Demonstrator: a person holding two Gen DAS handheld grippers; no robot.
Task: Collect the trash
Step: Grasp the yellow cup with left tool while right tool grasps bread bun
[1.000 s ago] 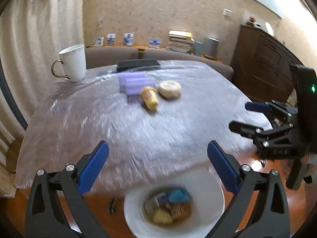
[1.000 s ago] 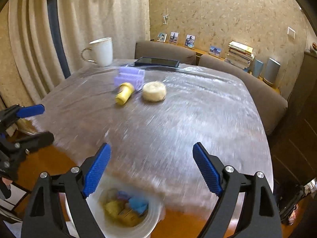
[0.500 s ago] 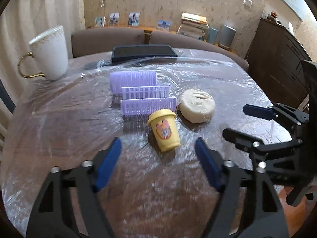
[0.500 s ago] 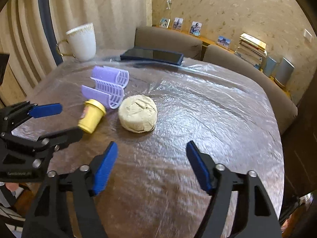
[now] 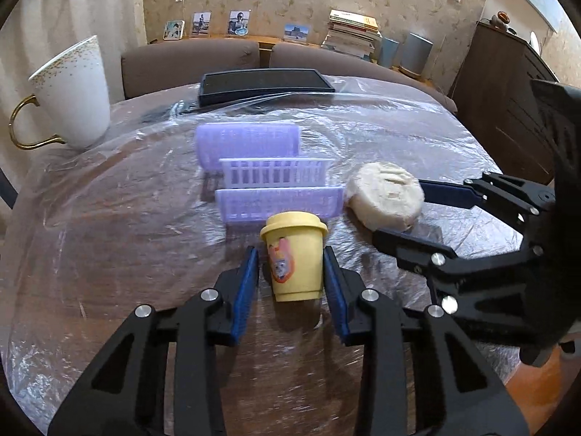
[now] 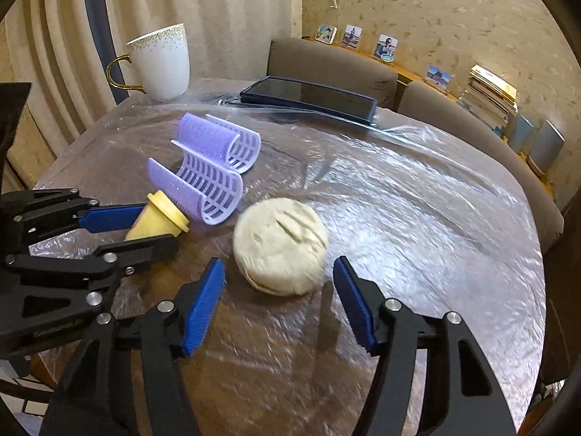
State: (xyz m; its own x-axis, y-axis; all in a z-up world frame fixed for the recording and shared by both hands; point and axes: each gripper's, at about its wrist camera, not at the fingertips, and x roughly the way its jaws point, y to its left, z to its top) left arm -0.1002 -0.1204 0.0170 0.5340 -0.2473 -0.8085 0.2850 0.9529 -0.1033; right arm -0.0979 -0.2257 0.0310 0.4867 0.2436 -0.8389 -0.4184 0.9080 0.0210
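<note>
A small yellow cup with a cartoon sticker lies on the plastic-covered table, lid pointing away. My left gripper has its jaws on both sides of the cup with thin gaps, not clamped. The cup also shows in the right wrist view, between the left gripper's fingers. A pale round bun lies to its right. My right gripper is open, its fingertips straddling the near side of the bun without touching. The bun shows in the left wrist view too.
A purple ribbed plastic piece lies just behind the cup. A white mug with a gold handle stands at the far left. A black tablet lies at the far edge. Chairs, a dark cabinet and books stand beyond.
Both grippers moved forward from above a white bowl of trash at the table's near edge. The left has narrowed around the yellow cup; the right has reached the bun.
</note>
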